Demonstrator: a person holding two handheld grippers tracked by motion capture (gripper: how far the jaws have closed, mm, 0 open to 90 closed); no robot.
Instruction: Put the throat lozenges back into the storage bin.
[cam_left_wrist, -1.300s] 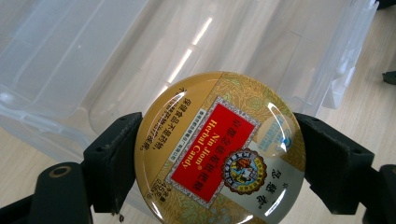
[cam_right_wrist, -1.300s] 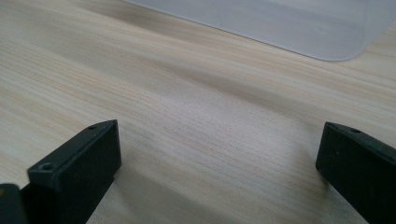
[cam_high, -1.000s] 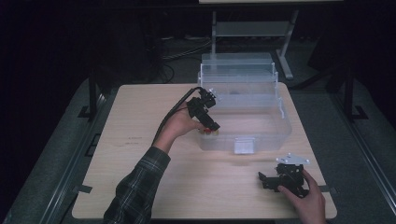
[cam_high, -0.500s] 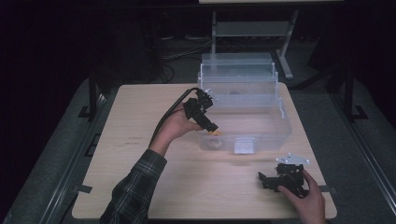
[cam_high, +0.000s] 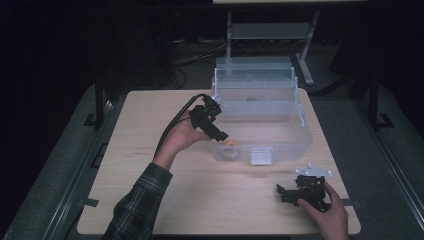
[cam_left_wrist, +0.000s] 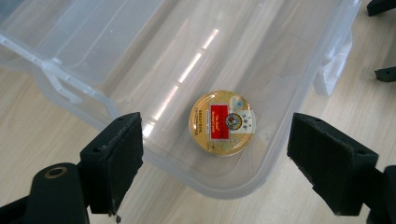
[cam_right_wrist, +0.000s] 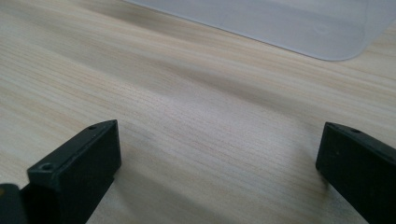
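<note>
A clear plastic bin (cam_high: 295, 125) with its lid raised at the back stands on the far half of the wooden table (cam_high: 150, 185). A small round gold tin with a red label (cam_left_wrist: 222, 122) lies flat on the bin's floor in the near left corner, also seen as the tin (cam_high: 231, 143) in the high view. My left gripper (cam_high: 220, 134) hovers over that corner, open, jaws wide on either side of the tin and above it (cam_left_wrist: 215, 168). My right gripper (cam_high: 282, 192) rests low over the table near the front right, open with bare wood between its jaws (cam_right_wrist: 217, 163).
A white latch (cam_high: 260, 156) sits on the bin's front wall. The left gripper's black cable (cam_high: 172, 125) trails over the left part of the table. A metal stand (cam_high: 270, 30) is on the floor behind the table. Dark floor surrounds the table edges.
The left gripper has drawn back a little toward the person and tilted down over the bin's near left corner. The right gripper has stayed in place.
</note>
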